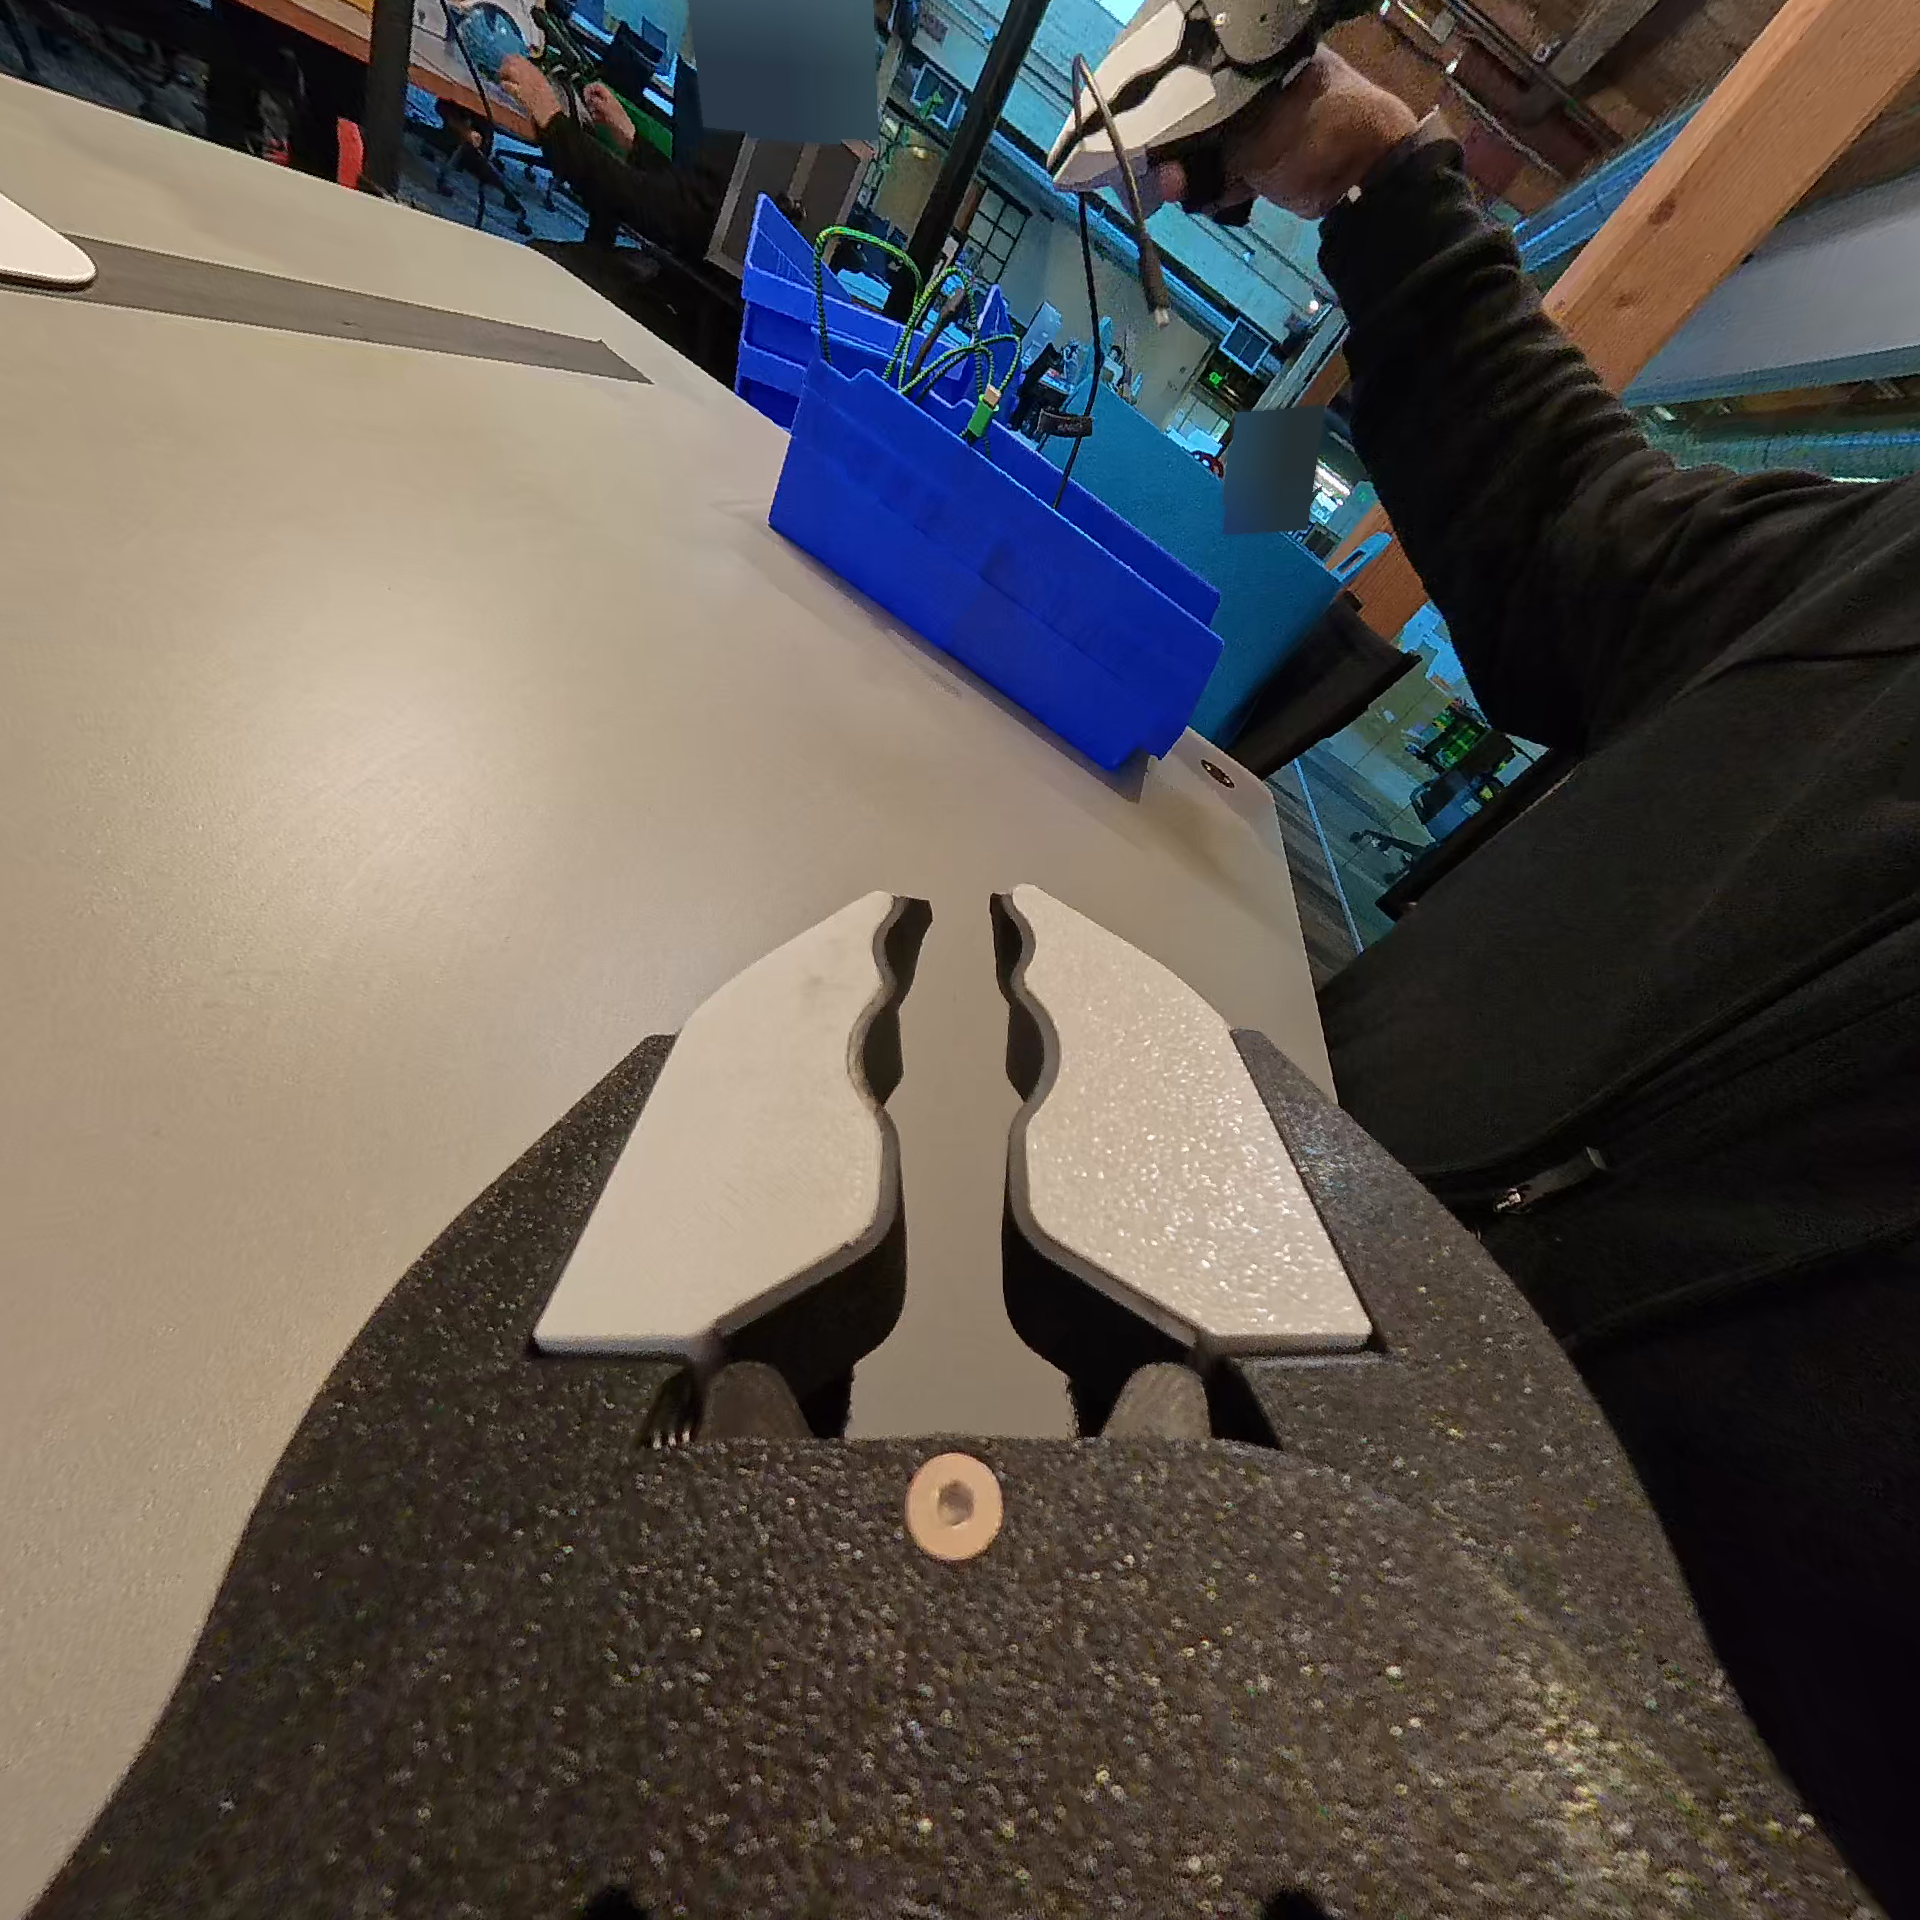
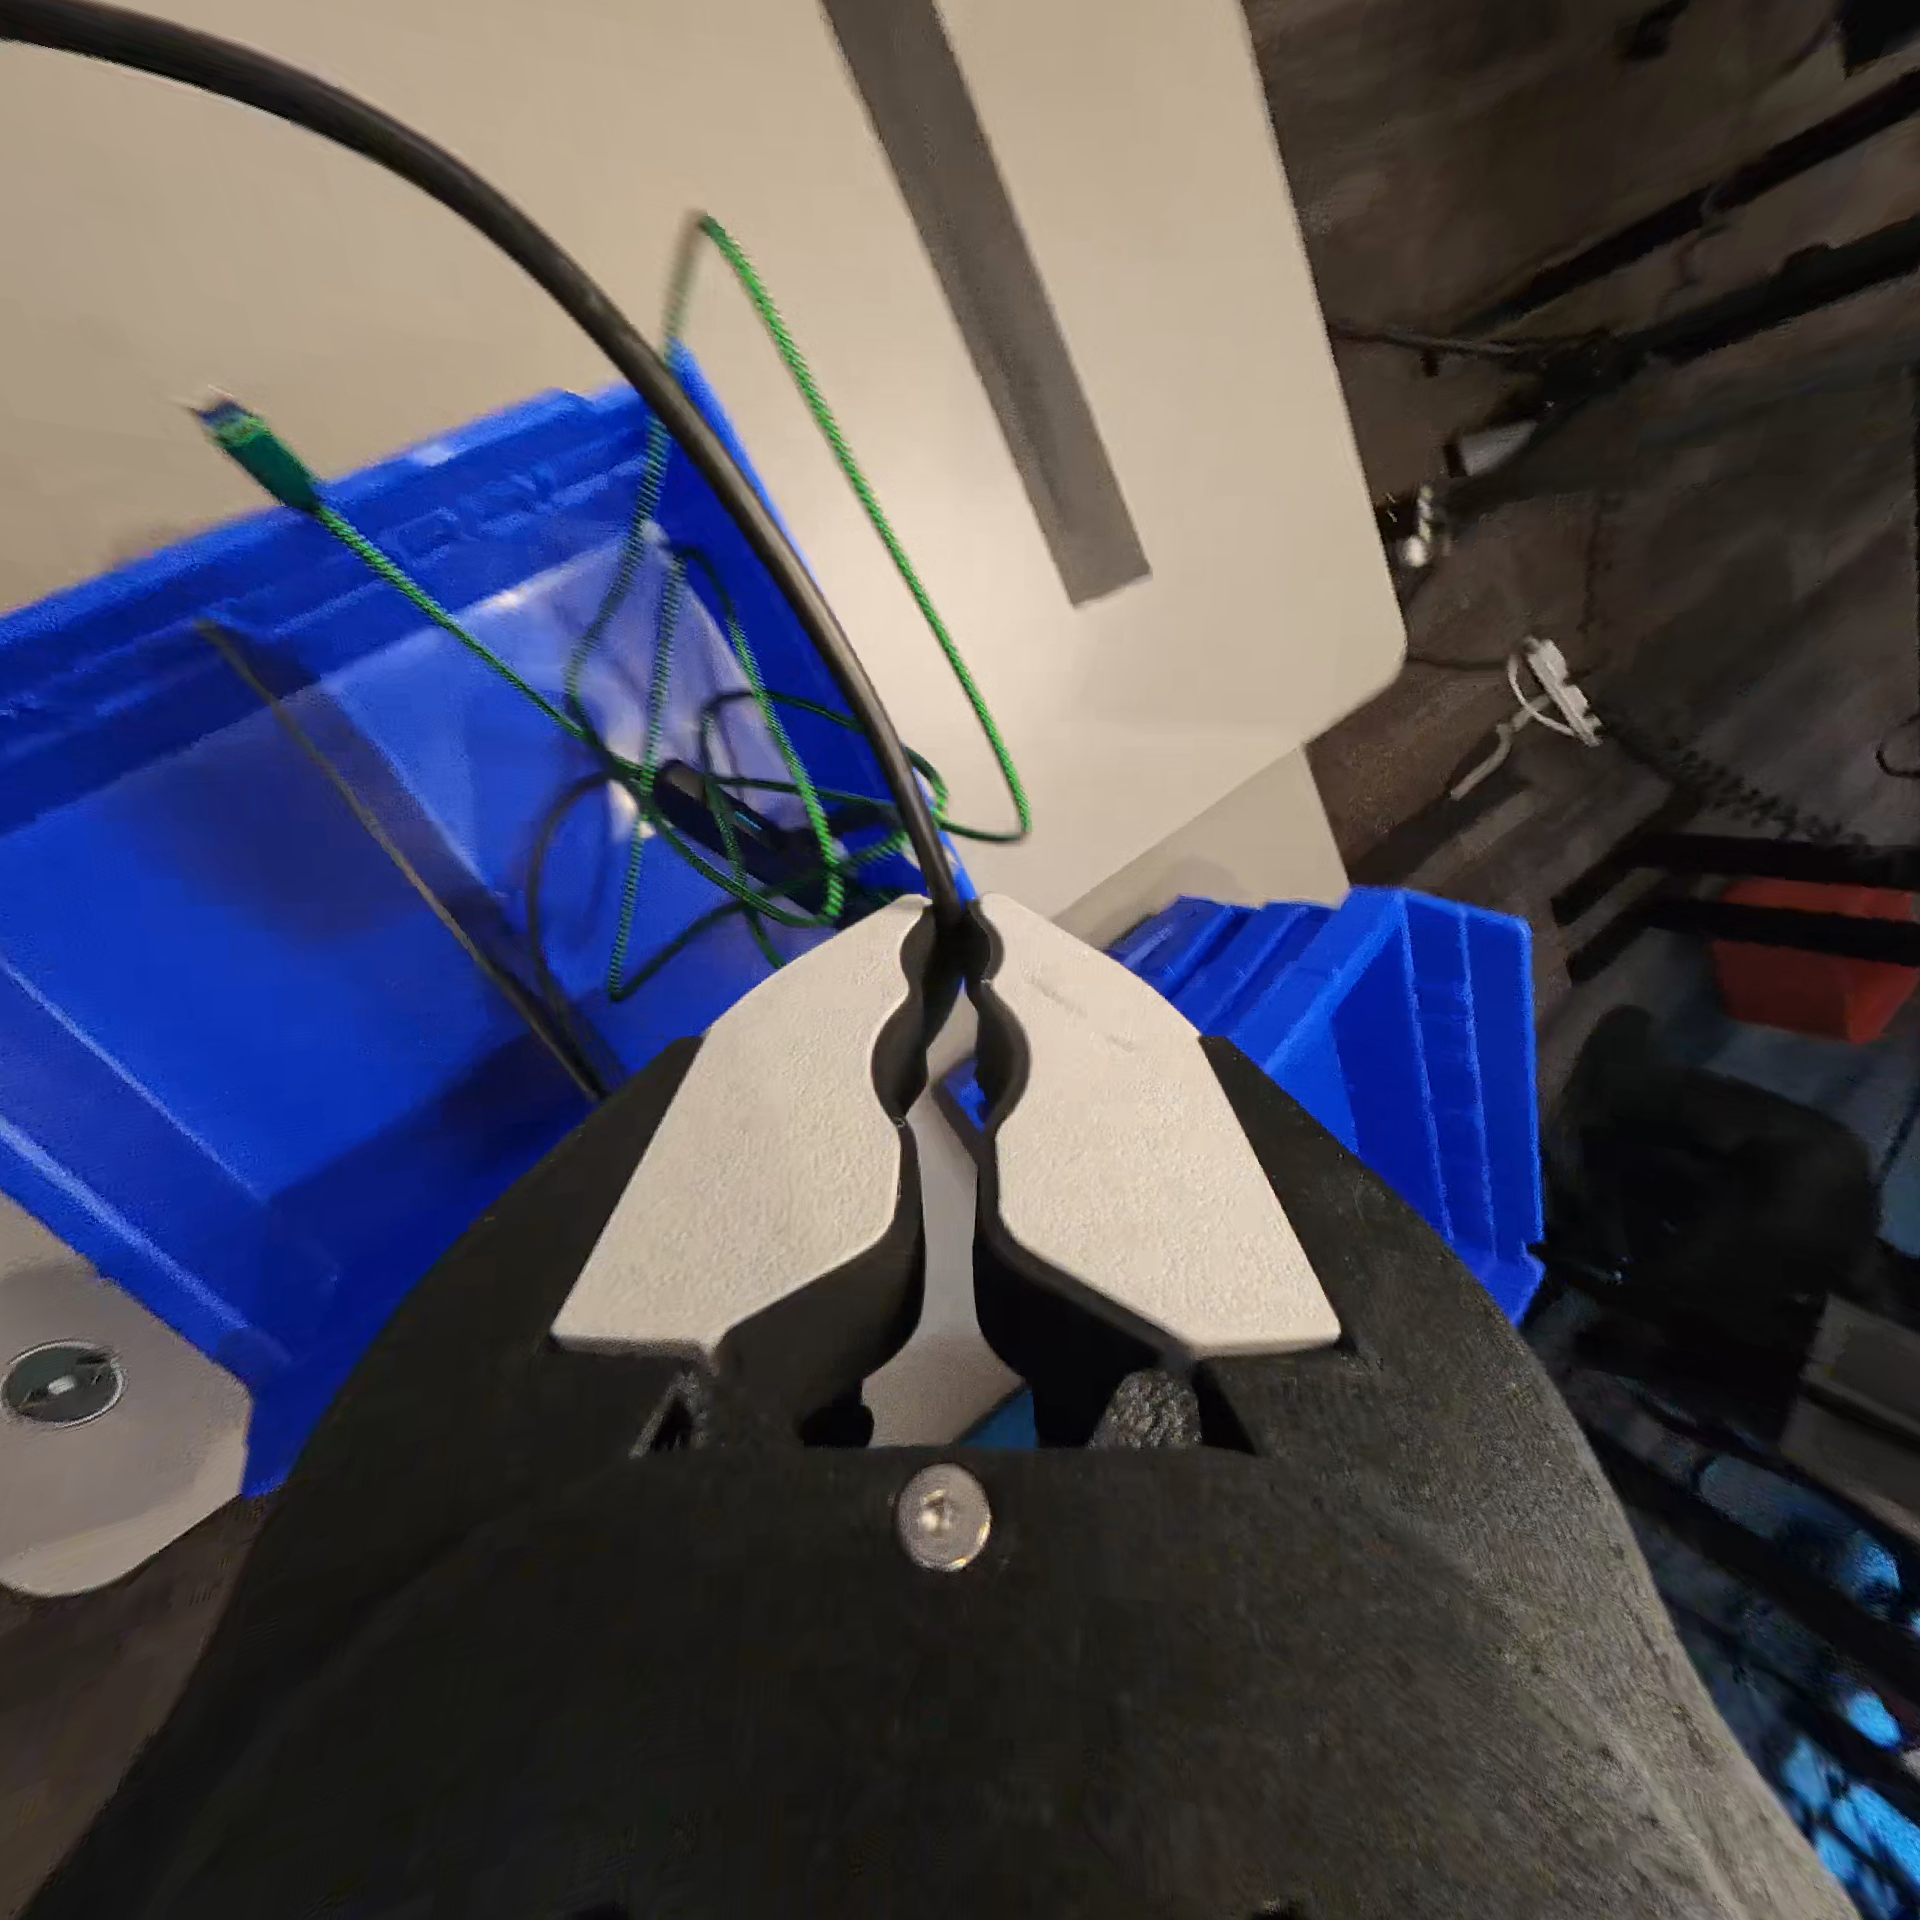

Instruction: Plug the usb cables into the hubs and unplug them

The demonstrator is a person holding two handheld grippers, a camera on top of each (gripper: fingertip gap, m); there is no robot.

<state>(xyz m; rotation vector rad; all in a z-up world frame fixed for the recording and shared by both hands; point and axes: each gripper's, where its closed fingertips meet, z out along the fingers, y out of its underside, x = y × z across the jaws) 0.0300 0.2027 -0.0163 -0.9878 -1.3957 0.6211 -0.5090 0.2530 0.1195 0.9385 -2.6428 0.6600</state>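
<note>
We found the left gripper (image 1: 961,904) low over the grey table (image 1: 364,727), its jaws parted by a narrow gap with nothing between them. Beyond it a blue bin (image 1: 987,582) stood near the table's far edge, with a green braided cable (image 1: 935,322) looping up out of it.

The right gripper (image 2: 954,912) was raised above the bin (image 2: 208,935), its jaws pinched on a black cable (image 2: 582,301) at the tips; from the left wrist view the gripper (image 1: 1081,156) hung high, the cable's (image 1: 1138,223) plug end dangling free. Inside the bin we noted the green cable (image 2: 790,343) tangled around a dark object we could not identify. A second blue bin (image 2: 1434,1049) sat further off.
</note>
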